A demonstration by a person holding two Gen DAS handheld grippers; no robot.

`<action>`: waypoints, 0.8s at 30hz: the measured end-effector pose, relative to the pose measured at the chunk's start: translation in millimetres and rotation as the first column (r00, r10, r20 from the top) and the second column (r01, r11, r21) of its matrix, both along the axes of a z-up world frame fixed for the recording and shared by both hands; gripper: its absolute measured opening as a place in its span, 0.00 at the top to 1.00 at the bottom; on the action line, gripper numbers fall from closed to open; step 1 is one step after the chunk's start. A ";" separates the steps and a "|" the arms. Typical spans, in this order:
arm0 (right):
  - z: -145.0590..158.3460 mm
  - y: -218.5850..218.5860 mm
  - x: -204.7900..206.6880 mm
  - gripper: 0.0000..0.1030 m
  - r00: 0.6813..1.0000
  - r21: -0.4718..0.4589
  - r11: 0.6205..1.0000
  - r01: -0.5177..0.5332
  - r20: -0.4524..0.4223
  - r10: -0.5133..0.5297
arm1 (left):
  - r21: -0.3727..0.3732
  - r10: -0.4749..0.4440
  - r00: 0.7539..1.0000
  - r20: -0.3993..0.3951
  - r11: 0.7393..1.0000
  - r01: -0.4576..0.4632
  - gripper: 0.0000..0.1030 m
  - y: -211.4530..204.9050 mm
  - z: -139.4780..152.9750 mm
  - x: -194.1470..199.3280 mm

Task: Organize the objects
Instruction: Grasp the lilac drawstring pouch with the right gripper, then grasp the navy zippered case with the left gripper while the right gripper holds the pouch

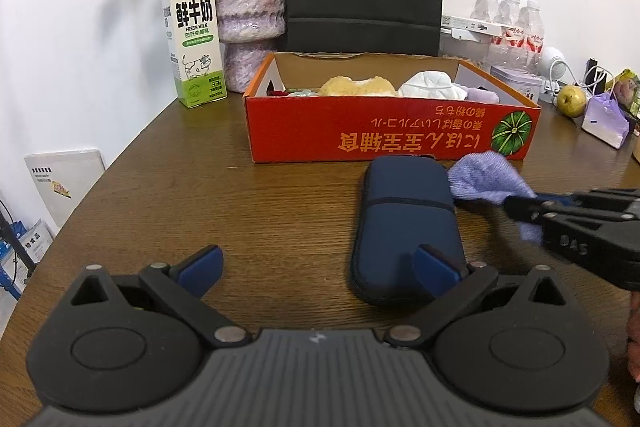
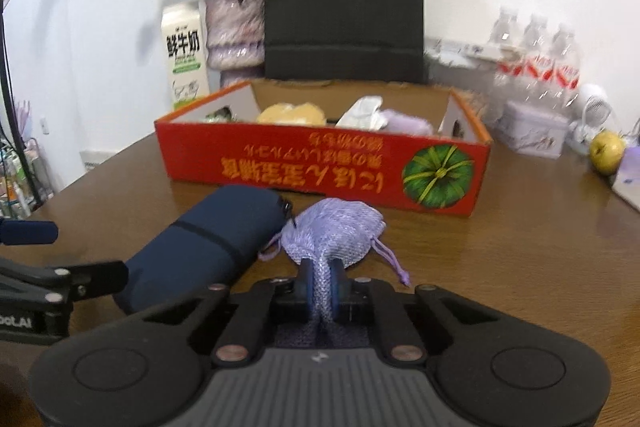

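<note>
Right claw (image 2: 321,285) pinches the purple pouch (image 2: 332,235); a blue case (image 2: 204,247) lies to its left, a red box (image 2: 320,163) ahead. Left claw (image 1: 316,267) gapes, empty.

You see the box (image 2: 320,167) on the desk (image 2: 520,247); the case (image 2: 200,247) and pouch (image 2: 332,231) lie before it, the bag (image 2: 344,7) behind it.

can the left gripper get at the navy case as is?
Probably yes. The left gripper is open, and the navy case lies on the table just ahead, its near end beside the right-hand finger. Nothing lies between them.
</note>
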State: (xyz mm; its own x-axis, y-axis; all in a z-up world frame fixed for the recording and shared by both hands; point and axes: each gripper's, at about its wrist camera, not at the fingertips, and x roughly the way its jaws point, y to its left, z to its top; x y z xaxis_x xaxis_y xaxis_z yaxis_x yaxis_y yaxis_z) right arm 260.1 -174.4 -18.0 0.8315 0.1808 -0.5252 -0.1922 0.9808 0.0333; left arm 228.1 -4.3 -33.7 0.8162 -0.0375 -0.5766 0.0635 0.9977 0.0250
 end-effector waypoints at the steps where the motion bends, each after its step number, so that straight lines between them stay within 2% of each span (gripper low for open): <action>1: 1.2 -0.7 -2.3 0.93 1.000 -0.007 1.000 0.004 0.015 -0.003 | 0.004 0.003 1.000 -0.001 1.000 -0.003 0.00 -1.2 -0.3 0.5; 6: 5.6 -9.9 -8.2 0.93 0.998 -0.017 1.000 0.015 0.056 -0.014 | 0.018 0.010 1.000 0.000 1.000 -0.010 0.00 -12.0 2.0 6.9; 11: 10.4 -24.4 -12.3 0.93 0.996 -0.001 1.000 0.023 0.080 -0.023 | -0.006 0.008 1.000 -0.022 1.000 -0.008 0.00 -27.9 2.1 18.9; 16: 16.2 -43.2 -17.9 0.93 0.992 -0.003 0.999 0.037 0.125 -0.037 | 0.005 -0.010 0.999 -0.031 1.000 0.010 0.00 -48.3 -0.5 29.9; 24: 20.5 -70.9 -18.9 0.93 0.988 0.017 0.998 0.054 0.141 -0.056 | 0.040 -0.041 0.998 -0.052 0.998 0.043 0.00 -67.1 -6.0 45.8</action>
State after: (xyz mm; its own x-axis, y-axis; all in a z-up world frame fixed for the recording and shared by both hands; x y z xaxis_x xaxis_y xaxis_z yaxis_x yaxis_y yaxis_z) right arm 241.2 -245.3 2.6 0.9060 0.1388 -0.4000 -0.1418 0.9896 0.0223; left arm 273.9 -71.4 -39.7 0.7837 -0.0464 -0.6195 0.1073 0.9923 0.0615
